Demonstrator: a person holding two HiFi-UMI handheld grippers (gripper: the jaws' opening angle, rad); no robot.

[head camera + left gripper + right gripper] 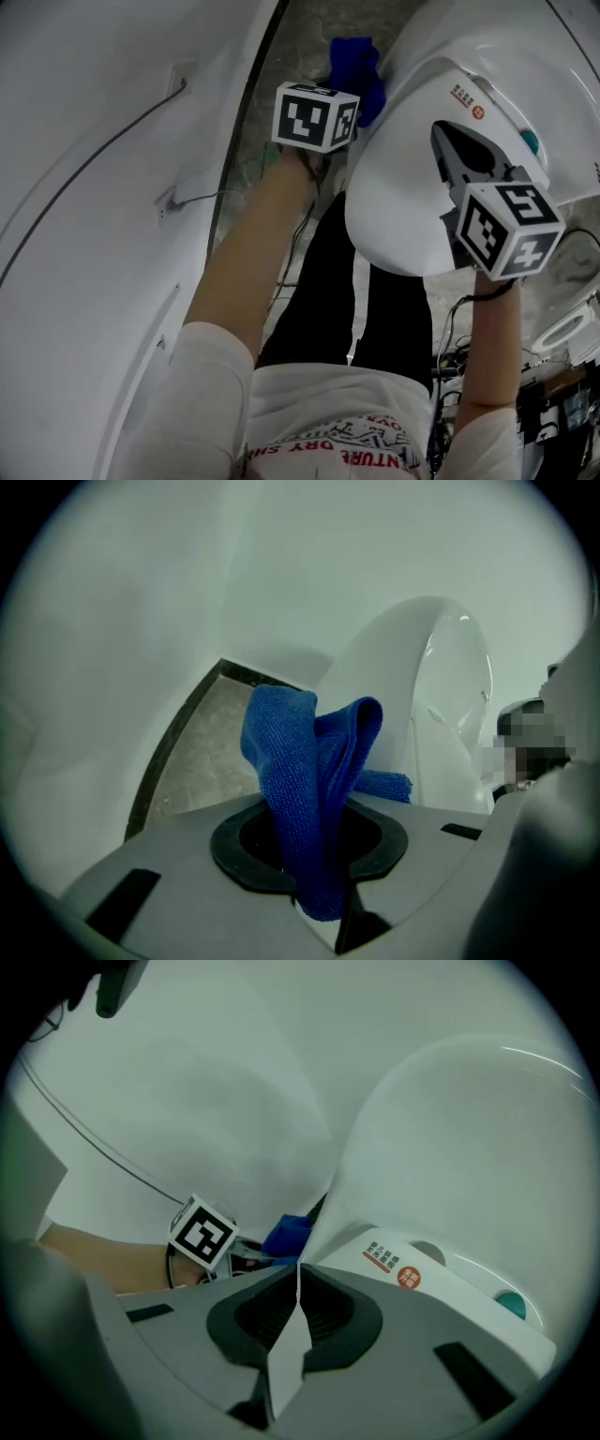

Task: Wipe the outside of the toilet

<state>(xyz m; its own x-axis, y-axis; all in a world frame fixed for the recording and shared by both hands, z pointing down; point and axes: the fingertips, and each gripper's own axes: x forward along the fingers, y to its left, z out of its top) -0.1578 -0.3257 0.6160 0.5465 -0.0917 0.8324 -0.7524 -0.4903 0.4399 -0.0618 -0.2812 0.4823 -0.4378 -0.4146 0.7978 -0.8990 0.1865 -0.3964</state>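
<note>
Reaching down the narrow gap between the white wall panel (94, 187) and the glossy white ceramic toilet (412, 178), the person's left gripper (314, 822) has its fingers clenched on a bunched blue microfibre cloth (300, 752). The cloth stands up out of the fingers in a loose fold. One corner trails towards the toilet's curved side, just beside it. Whether the cloth actually presses on the porcelain I can't make out from here. Below it lies the grey speckled stone floor (202, 752).

The right gripper (298, 1283) hovers over the top of the toilet, near the round red sticker (408, 1277) and the small teal button (511, 1305). Its fingers are closed together on nothing, with only a thin sliver of white showing between them. It takes no part in the wiping that I can see.

As for progress, the porcelain looks equally clean and shiny everywhere, with no damp streaks, so I can't say which parts have been gone over. With the cloth low on the toilet's left flank, my guess is that this side is the stretch in hand. I can't judge how much of the front, the far side and the top is left
</note>
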